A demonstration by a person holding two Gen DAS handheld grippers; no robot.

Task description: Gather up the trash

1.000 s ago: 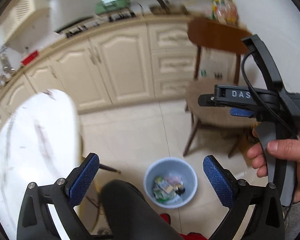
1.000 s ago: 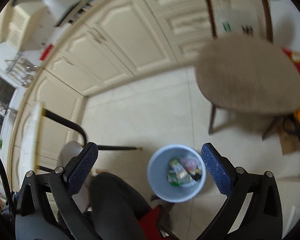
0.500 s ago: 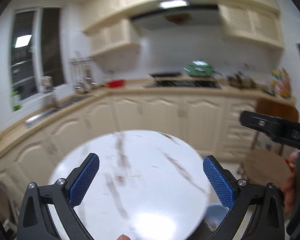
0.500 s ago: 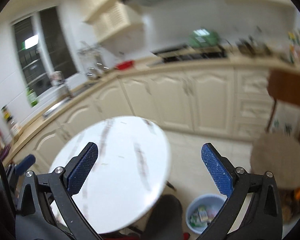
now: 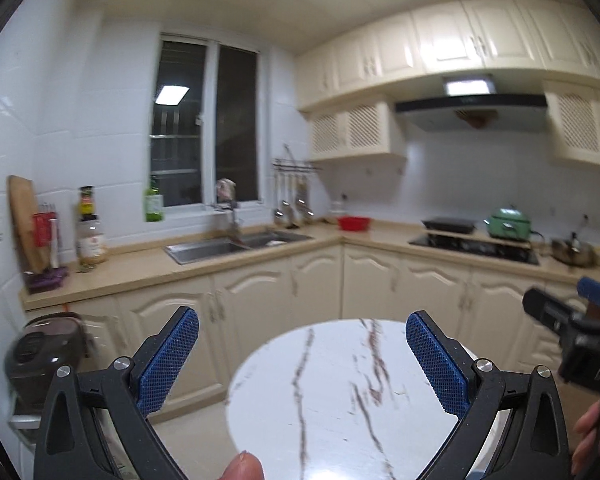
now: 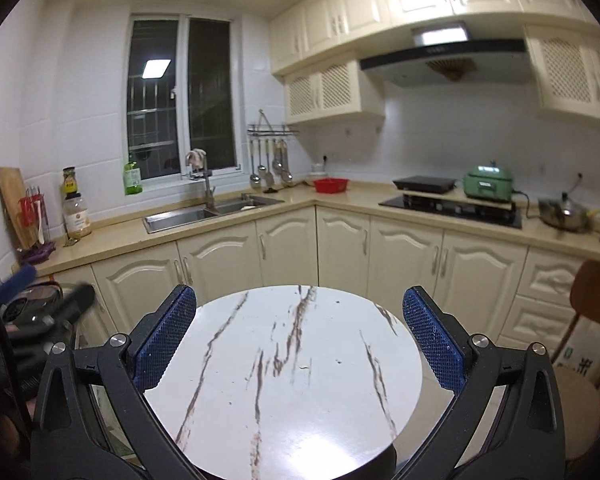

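Observation:
My left gripper (image 5: 300,360) is open and empty, held above the round white marble table (image 5: 340,408). My right gripper (image 6: 300,344) is open and empty over the same table (image 6: 284,380). No trash item shows on the tabletop in either view. The blue trash bin is out of view now. The right gripper's body shows at the right edge of the left wrist view (image 5: 580,340); the left gripper's body shows blurred at the left edge of the right wrist view (image 6: 40,312).
Cream kitchen cabinets (image 6: 340,252) run behind the table under a counter with a sink (image 6: 208,212), a red bowl (image 6: 331,185) and a hob (image 6: 452,204). A wooden chair (image 6: 588,320) stands to the right. A dark appliance (image 5: 40,356) sits low at left.
Both grippers have tilted up from the floor and the bin of trash to face the table and the kitchen wall. Both stay open and empty.

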